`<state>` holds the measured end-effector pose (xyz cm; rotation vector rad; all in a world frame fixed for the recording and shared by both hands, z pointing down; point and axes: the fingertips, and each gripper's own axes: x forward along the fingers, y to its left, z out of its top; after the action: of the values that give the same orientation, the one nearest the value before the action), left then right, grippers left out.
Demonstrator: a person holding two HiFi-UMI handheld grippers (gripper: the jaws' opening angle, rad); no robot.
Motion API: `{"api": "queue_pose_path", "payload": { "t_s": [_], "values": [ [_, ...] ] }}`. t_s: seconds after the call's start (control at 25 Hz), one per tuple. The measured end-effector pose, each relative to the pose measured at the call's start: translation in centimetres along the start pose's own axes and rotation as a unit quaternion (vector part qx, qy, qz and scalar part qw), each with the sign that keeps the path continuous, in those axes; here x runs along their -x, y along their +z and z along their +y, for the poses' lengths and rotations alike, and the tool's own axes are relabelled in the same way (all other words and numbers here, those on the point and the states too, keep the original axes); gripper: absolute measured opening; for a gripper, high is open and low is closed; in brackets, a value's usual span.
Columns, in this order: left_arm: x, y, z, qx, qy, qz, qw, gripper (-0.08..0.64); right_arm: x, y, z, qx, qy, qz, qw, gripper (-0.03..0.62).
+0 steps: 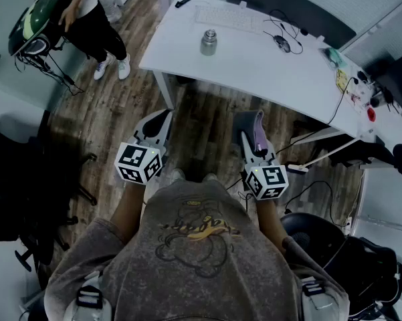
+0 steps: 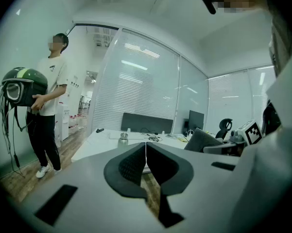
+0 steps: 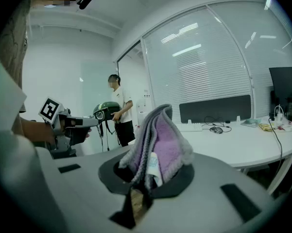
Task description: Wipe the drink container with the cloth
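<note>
Left gripper [image 1: 157, 124] empty: fingers [image 2: 131, 165] pressed together, nothing between them. Right gripper [image 1: 251, 146] clamps a folded grey-and-purple cloth [image 3: 160, 142], which sticks up past the fingertips. Both grippers are held in front of the wearer's torso, over the wooden floor [image 1: 120, 105], well apart from the bench [image 1: 267, 65]. Drink container [image 1: 209, 42]: metal, lid on, upright on the white bench, near a keyboard [image 1: 227, 17]; contents can't be seen. Another person [image 1: 97, 19] stands off the bench's end, holding a green helmet-like object [image 1: 37, 15] with dangling cables.
</note>
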<state>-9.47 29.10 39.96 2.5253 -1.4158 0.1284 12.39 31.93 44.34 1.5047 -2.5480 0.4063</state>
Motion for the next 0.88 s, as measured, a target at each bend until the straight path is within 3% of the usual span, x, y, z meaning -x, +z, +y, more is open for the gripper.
{"api": "queue_pose_path", "payload": {
  "t_s": [0.6, 0.88],
  "values": [
    [-1.8, -1.6, -3.0, 0.022, 0.045, -0.012, 0.9987, 0.021, 0.4, 0.0, -2.9, 0.011, 0.050, -0.011, 0.999, 0.052],
    [-3.2, -2.2, -2.0, 0.031, 0.051, -0.009, 0.9982, 0.021, -1.3, -0.4, -4.3, 0.008, 0.048, -0.002, 0.999, 0.054]
  ]
}}
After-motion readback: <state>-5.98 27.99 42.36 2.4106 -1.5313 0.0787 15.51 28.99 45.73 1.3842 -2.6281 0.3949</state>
